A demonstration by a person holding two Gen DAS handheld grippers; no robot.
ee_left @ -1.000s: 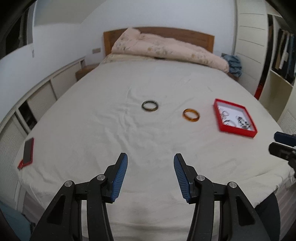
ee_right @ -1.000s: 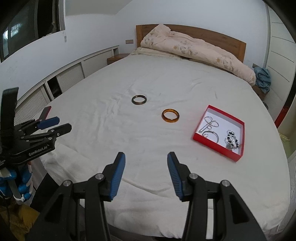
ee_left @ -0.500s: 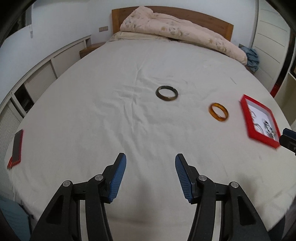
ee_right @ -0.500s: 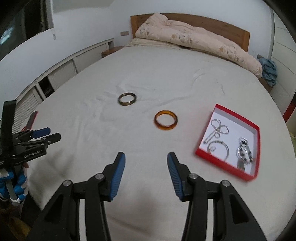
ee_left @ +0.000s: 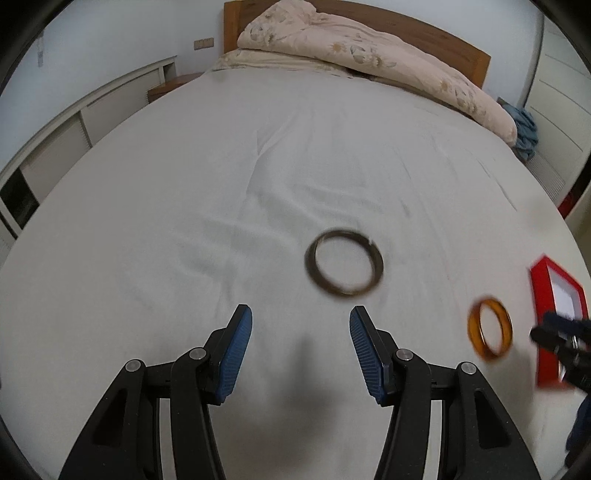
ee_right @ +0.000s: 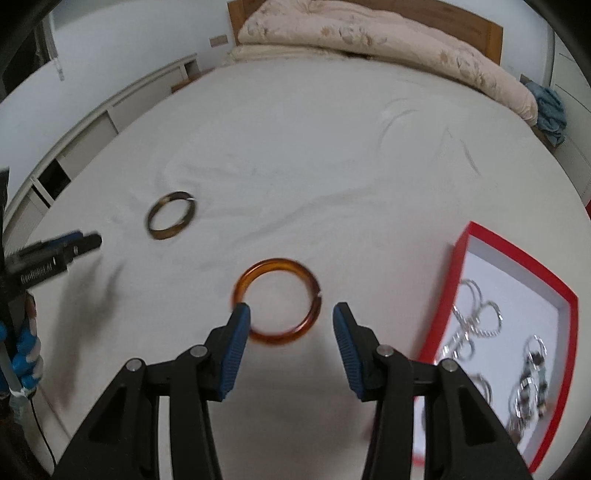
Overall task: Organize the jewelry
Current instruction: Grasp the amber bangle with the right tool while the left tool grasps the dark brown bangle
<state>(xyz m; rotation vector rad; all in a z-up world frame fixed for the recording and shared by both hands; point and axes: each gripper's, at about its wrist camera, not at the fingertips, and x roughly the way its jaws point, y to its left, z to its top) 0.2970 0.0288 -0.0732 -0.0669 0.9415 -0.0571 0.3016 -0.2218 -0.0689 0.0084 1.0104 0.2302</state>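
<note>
A dark brown bangle lies on the white bedsheet just ahead and right of my open left gripper. It also shows in the right wrist view. An amber bangle lies on the sheet between the tips of my open right gripper; its near left rim is hidden behind the left finger. In the left wrist view the amber bangle is at the right. A red box with silver jewelry lies to the right.
A folded floral duvet lies at the wooden headboard. White low cabinets run along the left wall. The red box's edge shows in the left wrist view, with the other gripper's tip before it.
Both grippers have moved forward and down toward the bed. The dark bangle now sits just ahead of the left gripper and the amber bangle lies between the right gripper's tips.
</note>
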